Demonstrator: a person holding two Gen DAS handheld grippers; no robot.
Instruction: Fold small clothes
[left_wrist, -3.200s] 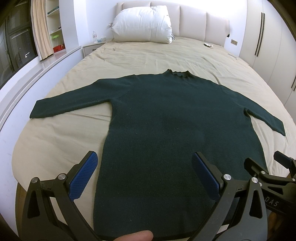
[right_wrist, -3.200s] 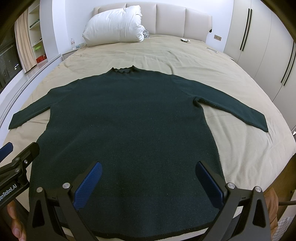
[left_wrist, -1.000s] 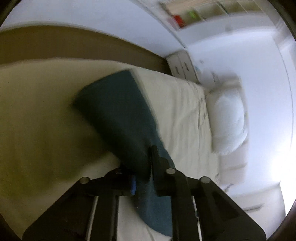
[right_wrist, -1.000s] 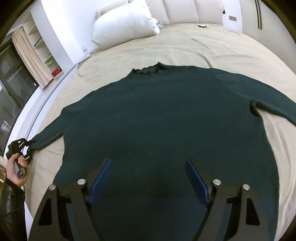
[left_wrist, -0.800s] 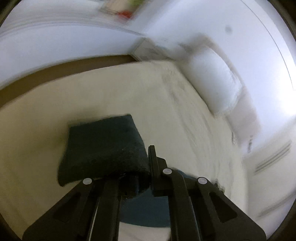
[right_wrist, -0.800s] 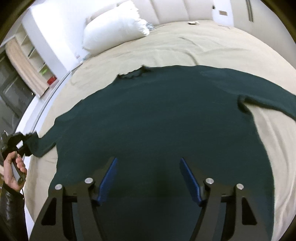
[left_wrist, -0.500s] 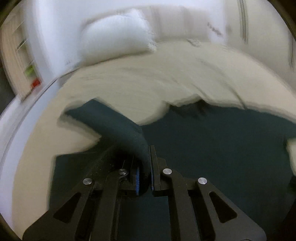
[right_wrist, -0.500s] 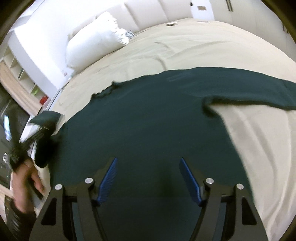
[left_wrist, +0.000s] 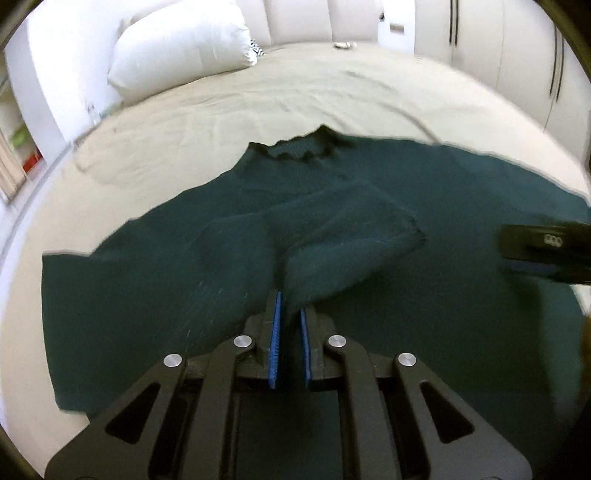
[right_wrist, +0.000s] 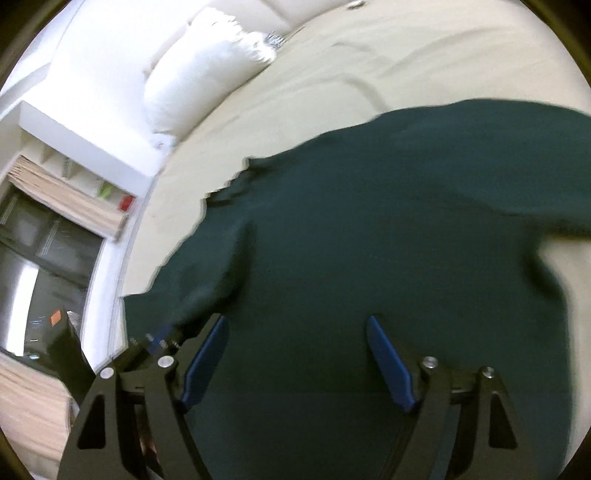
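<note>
sweater (left_wrist: 461, 295): dark green knit, spread front-up across the bed (left_wrist: 258, 122), collar toward the pillow (left_wrist: 177, 55), hem toward the camera.
left sleeve (left_wrist: 332, 229): brought over the chest, cuff end raised and draped from the left tool (left_wrist: 290, 314).
left tool: pads together, clamped on the sleeve's edge.
right tool (right_wrist: 295, 354): pads wide apart, holding nothing, poised above the lower body of the sweater; its side shows at the right edge of the left view.
right sleeve (right_wrist: 535, 206): blurred, seems to lie out to the side, not yet folded.
handling: likely soft, limp and fairly light; knit sags and stretches, so it will not hold a crease by itself. pads should grip it well.
where to hold: cuff or shoulder seam for sleeves, hem corners for the body fold.
surface: beige sheet, a little wrinkled, soft beneath; cloth may drag on it.
room: padded headboard (left_wrist: 317, 18), pale wardrobe doors (left_wrist: 517, 51) at right, shelves (right_wrist: 88, 177) and dark window (right_wrist: 44, 258) at left.
</note>
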